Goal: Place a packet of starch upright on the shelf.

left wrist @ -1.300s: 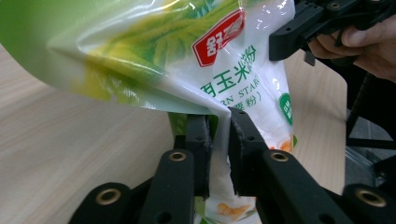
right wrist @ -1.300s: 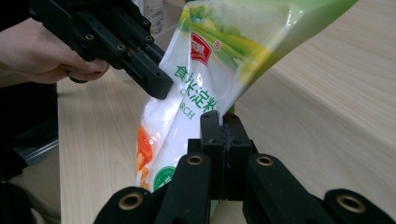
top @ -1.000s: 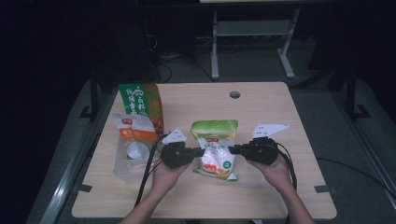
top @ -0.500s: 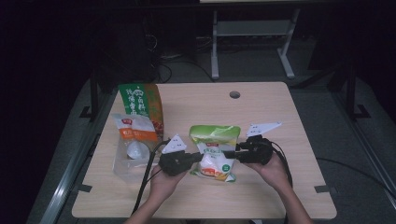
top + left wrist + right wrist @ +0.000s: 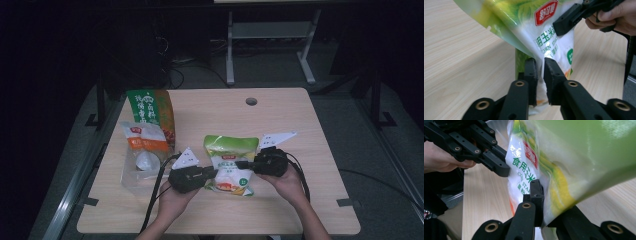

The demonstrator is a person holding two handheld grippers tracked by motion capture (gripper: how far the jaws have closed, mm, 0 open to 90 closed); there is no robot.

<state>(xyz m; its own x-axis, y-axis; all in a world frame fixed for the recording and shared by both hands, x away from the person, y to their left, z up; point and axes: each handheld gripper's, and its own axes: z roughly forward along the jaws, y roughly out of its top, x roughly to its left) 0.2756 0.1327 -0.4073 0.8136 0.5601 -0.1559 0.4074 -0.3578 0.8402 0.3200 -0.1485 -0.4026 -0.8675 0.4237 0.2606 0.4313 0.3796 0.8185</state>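
Currently both grippers pinch the corn starch bag near the front edge of the table, mid-width. Left gripper is clamped on its lower edge, jaws having just eased apart slightly with the film between them; right gripper has just closed onto the opposite side. Step looks like a two-handed lift or reposition; next move needs both hands moving together so the film doesn't slip.

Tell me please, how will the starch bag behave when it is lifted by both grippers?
The starch bag is probably floppy: its film creases between the left gripper pads. Its glossy film looks slippery. It likely sags under the powder inside.
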